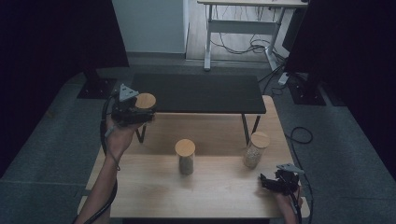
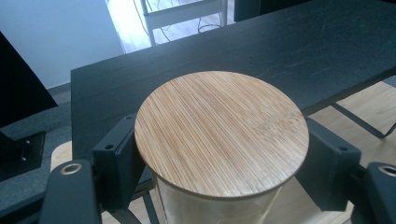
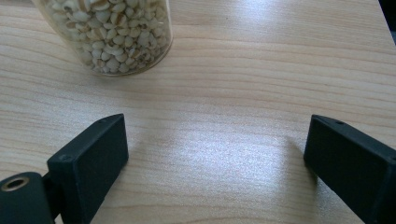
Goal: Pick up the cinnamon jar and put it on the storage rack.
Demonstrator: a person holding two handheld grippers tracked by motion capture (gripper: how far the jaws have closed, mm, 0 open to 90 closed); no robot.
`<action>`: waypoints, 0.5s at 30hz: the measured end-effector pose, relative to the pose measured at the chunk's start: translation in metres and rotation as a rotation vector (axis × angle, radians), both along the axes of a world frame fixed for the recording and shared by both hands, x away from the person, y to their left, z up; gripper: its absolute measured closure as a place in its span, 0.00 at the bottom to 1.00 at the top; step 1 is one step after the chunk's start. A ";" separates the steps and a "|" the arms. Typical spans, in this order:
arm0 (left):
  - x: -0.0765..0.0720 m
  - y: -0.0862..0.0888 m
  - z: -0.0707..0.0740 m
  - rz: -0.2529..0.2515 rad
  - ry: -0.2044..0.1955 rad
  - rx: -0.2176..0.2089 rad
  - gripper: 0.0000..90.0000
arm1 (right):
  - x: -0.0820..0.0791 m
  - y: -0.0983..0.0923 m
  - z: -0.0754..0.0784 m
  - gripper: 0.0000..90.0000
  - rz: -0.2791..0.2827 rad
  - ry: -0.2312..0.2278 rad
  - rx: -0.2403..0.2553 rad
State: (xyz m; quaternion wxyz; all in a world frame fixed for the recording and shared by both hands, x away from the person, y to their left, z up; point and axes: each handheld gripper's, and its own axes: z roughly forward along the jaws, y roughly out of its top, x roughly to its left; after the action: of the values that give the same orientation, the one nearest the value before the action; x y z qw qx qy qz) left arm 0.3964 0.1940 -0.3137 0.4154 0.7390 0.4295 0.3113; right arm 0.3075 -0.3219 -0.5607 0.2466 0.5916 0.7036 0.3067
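Note:
A glass jar with a round bamboo lid [image 2: 222, 133] sits between the jaws of my left gripper [image 2: 223, 161], which is shut on it just below the lid. In the high view that jar [image 1: 145, 100] is held up at the front left corner of a low black shelf [image 1: 201, 93], with the left gripper [image 1: 138, 112] behind it. My right gripper [image 3: 215, 154] rests low over the wooden table [image 3: 261, 70], open, with nothing between its jaws. A jar of pale grains [image 3: 121, 37] stands a little beyond it. In the high view the right gripper [image 1: 270, 182] is near the table's front right corner.
A second bamboo-lidded jar [image 1: 185, 156] stands mid-table. The grain jar [image 1: 256, 149] stands to the right, near a shelf leg [image 1: 244, 128]. The wooden table [image 1: 219, 186] ends close in front of the right gripper. Black stands and cables lie on the floor beyond.

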 end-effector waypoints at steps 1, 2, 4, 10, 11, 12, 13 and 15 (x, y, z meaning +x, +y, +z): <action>0.000 0.000 0.001 0.001 -0.002 -0.001 0.27 | 0.000 0.000 0.000 0.06 0.000 0.000 0.000; 0.000 0.000 0.002 0.001 -0.002 -0.001 0.27 | 0.000 0.000 0.000 0.06 0.000 0.000 0.000; 0.001 -0.001 0.003 0.002 -0.005 -0.003 0.27 | 0.000 0.000 0.000 0.06 0.000 0.000 0.000; 0.003 -0.001 0.006 0.000 -0.012 -0.011 0.27 | 0.000 0.000 0.000 0.06 0.000 0.000 0.000; 0.003 -0.002 0.007 0.002 -0.015 -0.009 0.27 | 0.000 0.000 0.000 0.06 0.000 0.000 0.000; 0.004 -0.002 0.007 0.002 -0.015 -0.009 0.27 | 0.000 0.000 0.000 0.06 0.000 0.000 0.000; 0.004 -0.002 0.008 0.003 -0.015 -0.010 0.27 | 0.000 0.000 0.000 0.06 0.000 0.000 0.000; 0.005 -0.002 0.008 0.005 -0.017 -0.008 0.27 | 0.000 0.000 0.000 0.06 0.000 0.000 0.000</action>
State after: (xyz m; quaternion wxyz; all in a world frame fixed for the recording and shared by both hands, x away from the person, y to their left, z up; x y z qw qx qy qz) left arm 0.4017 0.1917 -0.3060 0.4212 0.7336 0.4291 0.3169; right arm 0.3076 -0.3219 -0.5607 0.2466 0.5917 0.7036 0.3069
